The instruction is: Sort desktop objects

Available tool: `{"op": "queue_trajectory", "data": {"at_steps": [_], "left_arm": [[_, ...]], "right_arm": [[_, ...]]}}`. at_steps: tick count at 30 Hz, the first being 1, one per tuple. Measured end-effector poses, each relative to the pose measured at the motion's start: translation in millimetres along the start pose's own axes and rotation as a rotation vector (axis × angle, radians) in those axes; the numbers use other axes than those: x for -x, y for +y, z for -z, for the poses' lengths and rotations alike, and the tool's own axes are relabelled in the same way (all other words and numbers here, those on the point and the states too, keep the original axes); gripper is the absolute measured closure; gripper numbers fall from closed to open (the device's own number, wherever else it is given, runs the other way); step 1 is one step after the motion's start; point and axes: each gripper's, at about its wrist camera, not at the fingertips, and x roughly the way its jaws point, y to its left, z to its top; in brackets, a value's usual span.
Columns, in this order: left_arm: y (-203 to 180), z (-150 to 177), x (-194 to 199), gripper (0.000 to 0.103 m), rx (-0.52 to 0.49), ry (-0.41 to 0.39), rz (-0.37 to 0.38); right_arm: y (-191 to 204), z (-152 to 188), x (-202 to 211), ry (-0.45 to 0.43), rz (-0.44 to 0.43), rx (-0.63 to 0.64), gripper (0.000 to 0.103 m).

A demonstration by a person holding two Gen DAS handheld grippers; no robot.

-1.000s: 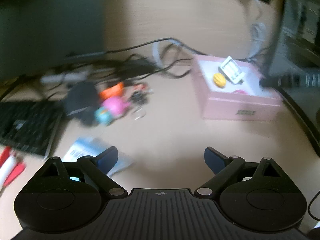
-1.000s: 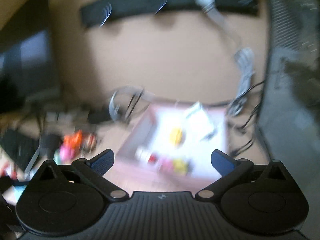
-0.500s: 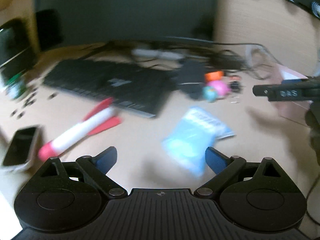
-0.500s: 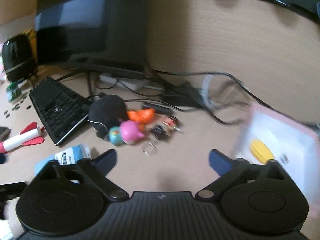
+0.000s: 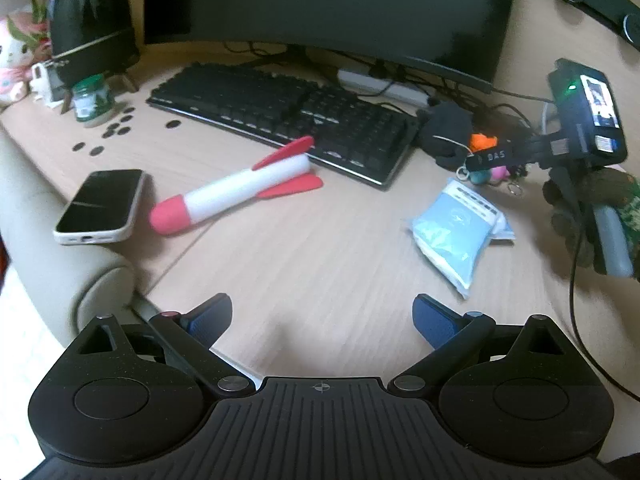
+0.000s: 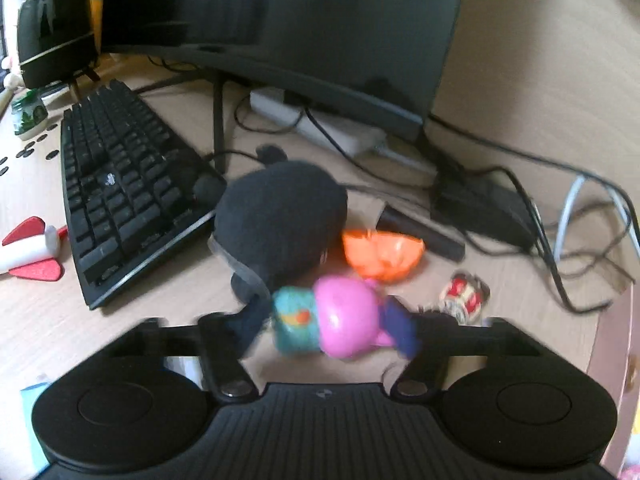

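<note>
The right tool [image 6: 326, 332] is closing around the pink-and-teal plastic toy figure [image 6: 328, 322], which lies on the wooden counter [image 5: 320, 264] at 6 o'clock of the black plush ball [image 6: 280, 220]; centre the pads on its body before lifting. The left tool [image 5: 322, 316] hangs wide open and empty. Half a second ago the right tool was wider and farther from the toy.
</note>
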Motion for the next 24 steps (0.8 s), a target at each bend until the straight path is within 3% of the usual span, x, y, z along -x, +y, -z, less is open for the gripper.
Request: {"op": "queue_trajectory", "data": {"at_steps": [5,12,14,19,24], "left_arm": [[-17.7,-5.6,-14.1,0.003,-0.052,0.015,0.064],[-65.0,-19.1,-31.4,0.003,-0.198,-0.002,0.178],[-76.2,-22.5,-34.2,0.003,-0.225,-0.009,0.199],[-91.4,-30.1,-38.3,0.003,-0.242,-0.021,0.202],[-82.4,-30.3,-33.5,0.003,-0.222,-0.025,0.207]], "right_arm": [[-2.5,33.0,42.7,-0.006,-0.042,-0.035,0.044],[-15.4,97.5,111.7,0.014,-0.066,-0.097,0.044],[-17.7,108.3,124.5,0.016,-0.045,-0.094,0.036],[-36.4,97.8,149.5,-0.063,-0.007,-0.145,0.028],[-55.9,40.2,129.4,-0.125,-0.003,-0.242,0.025]]}}
